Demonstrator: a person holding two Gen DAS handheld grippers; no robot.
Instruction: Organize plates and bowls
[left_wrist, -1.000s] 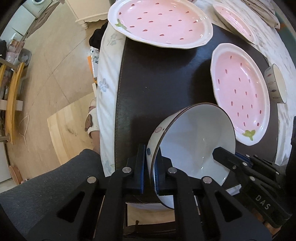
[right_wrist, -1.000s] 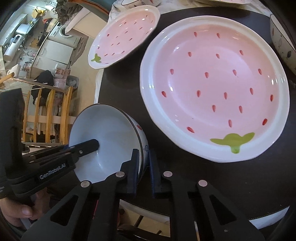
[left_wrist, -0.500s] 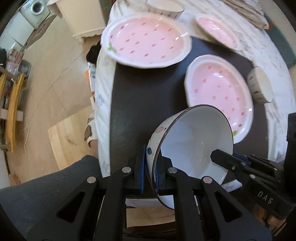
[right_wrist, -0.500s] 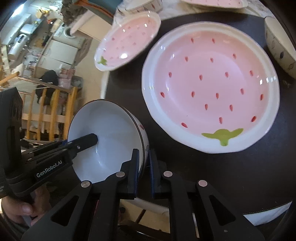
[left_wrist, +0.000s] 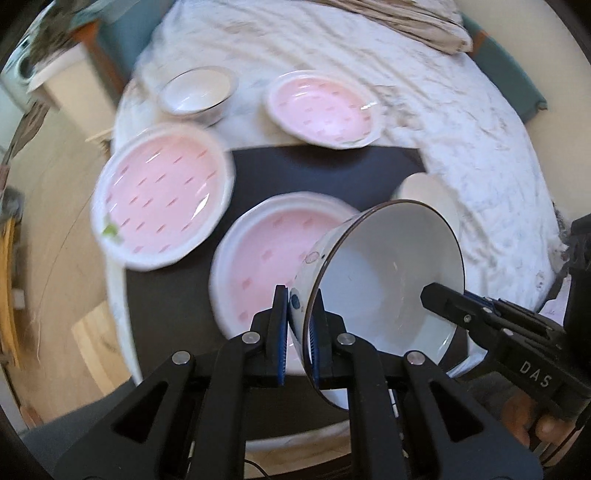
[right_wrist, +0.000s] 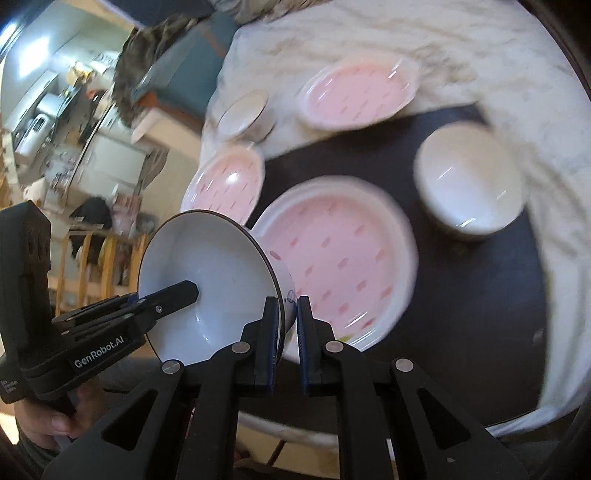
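A white bowl with a dark rim (left_wrist: 384, 280) hangs in the air, tilted, above the near pink strawberry plate (left_wrist: 266, 251). My left gripper (left_wrist: 299, 328) is shut on its left rim. My right gripper (right_wrist: 284, 325) is shut on the opposite rim of the same bowl (right_wrist: 207, 280); it also shows in the left wrist view (left_wrist: 443, 295). Under the bowl lies the near pink plate (right_wrist: 343, 254) on a dark mat (right_wrist: 480, 295). A second small bowl (right_wrist: 469, 184) stands to the right on the mat.
A large pink plate (left_wrist: 159, 199) overhangs the mat's left side. A smaller pink plate (left_wrist: 321, 107) and a white bowl (left_wrist: 195, 92) sit farther back on the white cloth (left_wrist: 461, 129). The table edge drops to the floor (left_wrist: 48, 221) at left.
Both grippers have lifted the bowl higher and carried it over the near pink plate. More of the table has come into view, with motion blur.
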